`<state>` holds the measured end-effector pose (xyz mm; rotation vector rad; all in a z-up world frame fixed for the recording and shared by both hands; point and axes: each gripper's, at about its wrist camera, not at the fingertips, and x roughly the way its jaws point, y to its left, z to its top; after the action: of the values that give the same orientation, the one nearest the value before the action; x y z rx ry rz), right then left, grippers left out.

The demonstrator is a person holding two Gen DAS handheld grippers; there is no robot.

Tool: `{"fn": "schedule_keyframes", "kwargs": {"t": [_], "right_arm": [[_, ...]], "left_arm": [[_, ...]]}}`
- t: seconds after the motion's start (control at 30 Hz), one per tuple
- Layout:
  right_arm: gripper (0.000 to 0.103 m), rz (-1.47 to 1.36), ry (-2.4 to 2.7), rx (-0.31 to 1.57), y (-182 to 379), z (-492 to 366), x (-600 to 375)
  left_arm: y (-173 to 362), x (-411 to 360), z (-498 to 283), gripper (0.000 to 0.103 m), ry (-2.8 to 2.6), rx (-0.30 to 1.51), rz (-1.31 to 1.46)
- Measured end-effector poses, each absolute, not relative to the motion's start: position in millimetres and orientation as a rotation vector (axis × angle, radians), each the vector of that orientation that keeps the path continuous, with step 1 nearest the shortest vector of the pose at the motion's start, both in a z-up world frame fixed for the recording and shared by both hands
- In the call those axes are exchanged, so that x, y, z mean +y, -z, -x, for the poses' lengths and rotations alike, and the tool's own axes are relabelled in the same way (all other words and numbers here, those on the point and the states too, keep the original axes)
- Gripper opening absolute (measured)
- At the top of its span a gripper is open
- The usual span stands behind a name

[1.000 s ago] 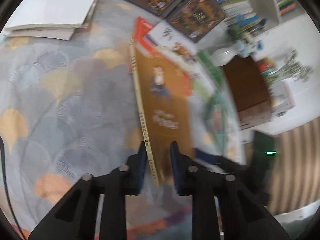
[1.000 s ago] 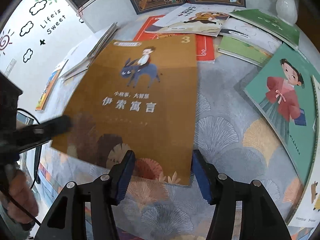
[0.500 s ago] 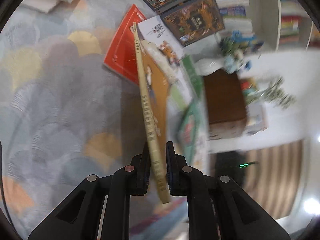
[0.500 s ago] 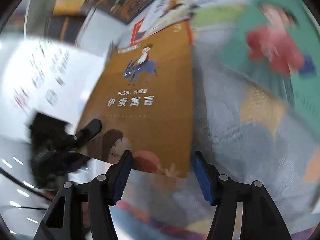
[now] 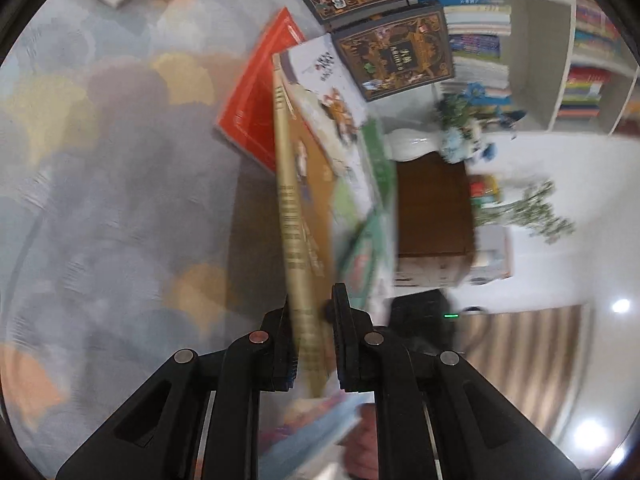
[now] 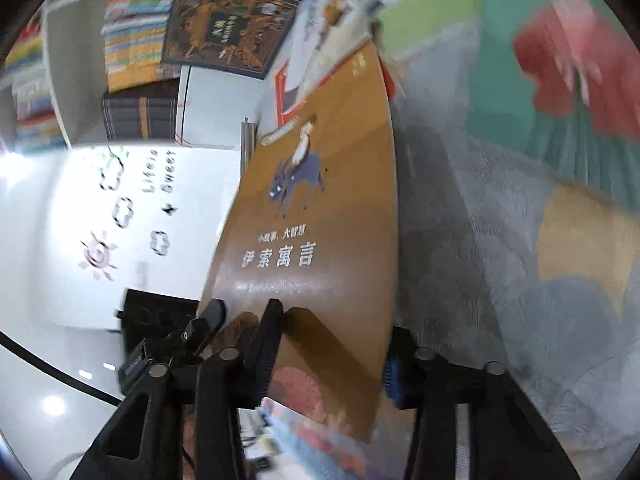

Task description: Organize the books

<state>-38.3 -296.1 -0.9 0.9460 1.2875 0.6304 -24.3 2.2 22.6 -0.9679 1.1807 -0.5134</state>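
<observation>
A brown book point(image 5: 294, 220) with a boy on a donkey on its cover point(image 6: 312, 220) stands tilted up on edge above the patterned cloth point(image 5: 100, 200). My left gripper point(image 5: 312, 320) is shut on its yellow spine near the lower corner, and it shows at the book's left edge point(image 6: 200, 328) in the right wrist view. My right gripper point(image 6: 332, 328) is closing on the book's lower edge. One of its fingertips point(image 6: 274, 312) touches the cover, and its blue pad sits behind the right edge. The view is blurred.
A red book point(image 5: 256, 108), a white picture book point(image 5: 328, 80) and two dark ornate books point(image 5: 396, 60) lie beyond. A teal book point(image 6: 560, 92) with a red-dressed figure lies to the right. A white vase point(image 5: 412, 146), a brown cabinet point(image 5: 432, 208) and bookshelves point(image 5: 592, 40) stand behind.
The brown book has tipped from lying nearly flat to standing on edge. Both grippers have rolled with it. The right jaws have drawn closer around its lower edge.
</observation>
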Motion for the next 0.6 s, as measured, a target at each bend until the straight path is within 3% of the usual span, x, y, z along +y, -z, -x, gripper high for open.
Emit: {"fn": "schedule_keyframes", "kwargs": {"t": [0.23,0.37,0.6], "right_arm": [[0.032,-0.419,-0.591,1.197,-61.9,49.0,-250.3],[0.034,-0.267,-0.578,1.146,-86.2,53.1,-228.1],[0.034,-0.066,-0.523,1.019,-135.4,49.7,-181.1]], "left_arm": [[-49.1,1.6,32.6,0.01,0.492,1.177,0.706],[-68.2,5.9,34.4,0.012,0.528,1.153,0.579],[-95.7,50.2,21.0,0.014,0.607,1.082,0.618]]}}
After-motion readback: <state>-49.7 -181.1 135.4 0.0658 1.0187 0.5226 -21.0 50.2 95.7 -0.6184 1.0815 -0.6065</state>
